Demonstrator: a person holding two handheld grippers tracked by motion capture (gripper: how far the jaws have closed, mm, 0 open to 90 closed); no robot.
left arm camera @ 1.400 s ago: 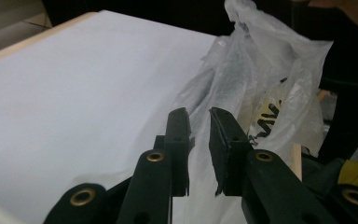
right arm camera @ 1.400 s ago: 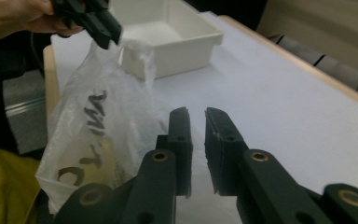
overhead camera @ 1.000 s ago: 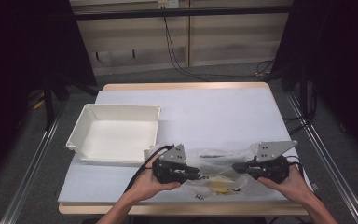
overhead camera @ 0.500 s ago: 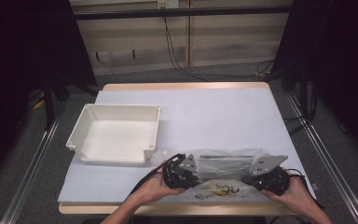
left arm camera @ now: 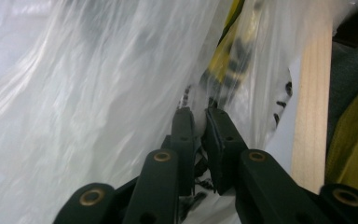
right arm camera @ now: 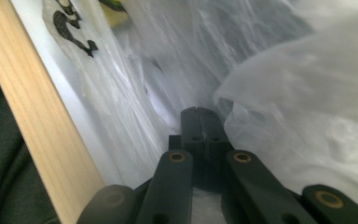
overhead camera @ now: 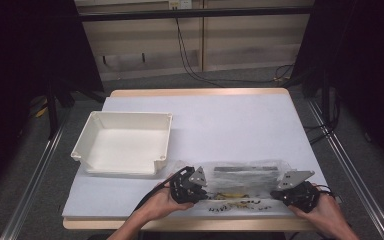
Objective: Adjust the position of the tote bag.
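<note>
Item one, left gripper (left arm camera: 196,114): in its own view we log the two black jaws nearly together with a fold of clear film pinched between the pads; the jaws have just been closing further on that film. Brass-coloured rivets on the jaw links.

Item two, right gripper (right arm camera: 199,112): in its own view we find the jaws pressed flat against each other, the film bunched round the tips; whether any film lies between the pads we cannot tell.

Item three, plastic bag (overhead camera: 242,177): thin, clear, crinkled, glossy. In the high view we see it lying along the near edge of the table, its long axis running left to right between the left gripper (overhead camera: 189,186) and the right gripper (overhead camera: 296,191), one at each end. That view also gives us a dark flat rectangle inside the bag and black print along its near side. The left gripper view adds a yellow patch with black marks behind the film (left arm camera: 228,51); the right gripper view shows black print on the film (right arm camera: 70,23) at close range.

Item four, table (overhead camera: 230,120): white matt top, pale wooden rim, seen as a bare strip of wood in both gripper views (right arm camera: 32,107).

Item five, tray (overhead camera: 125,142): white, square, moulded, shallow-walled, standing left of centre, just beyond the bag's left end
</note>
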